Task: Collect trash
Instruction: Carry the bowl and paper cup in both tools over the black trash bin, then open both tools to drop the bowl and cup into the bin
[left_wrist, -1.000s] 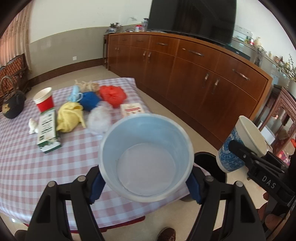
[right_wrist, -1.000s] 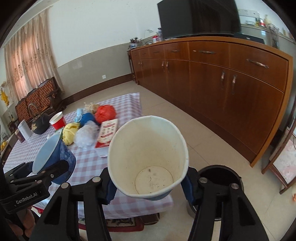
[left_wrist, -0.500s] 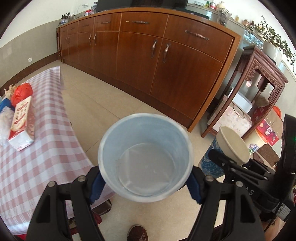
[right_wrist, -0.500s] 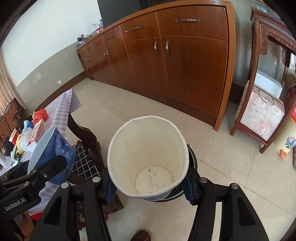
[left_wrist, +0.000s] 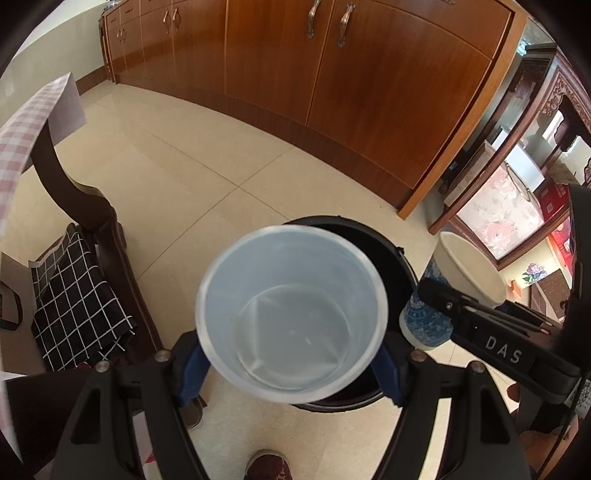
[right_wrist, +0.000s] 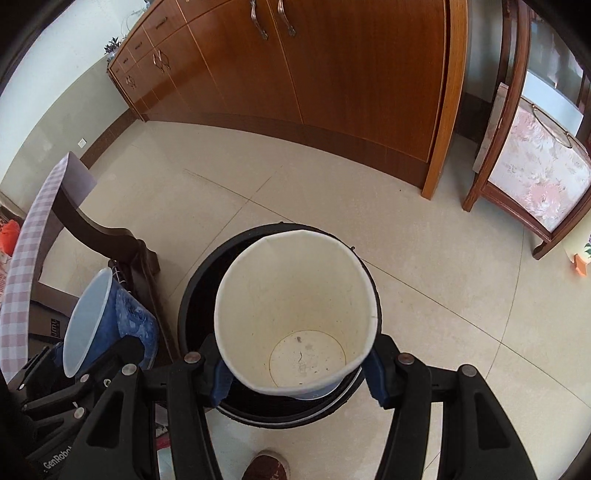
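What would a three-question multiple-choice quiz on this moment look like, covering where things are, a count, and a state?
1. What lies directly beneath the two held cups?
A. the checked tablecloth
B. the black trash bin
C. the floral chair seat

2. How many paper cups are being held?
A. one
B. two
C. three

3. What is inside the cup in the right gripper?
A. it is full of liquid
B. it holds crumpled paper
C. it is empty apart from faint stains

Answers:
1 B: the black trash bin shows round the cup in each wrist view.
2 B: the left gripper grips a bluish-white cup, and the right gripper grips a cream-lined cup.
3 C: its bare bottom shows, with only small specks.
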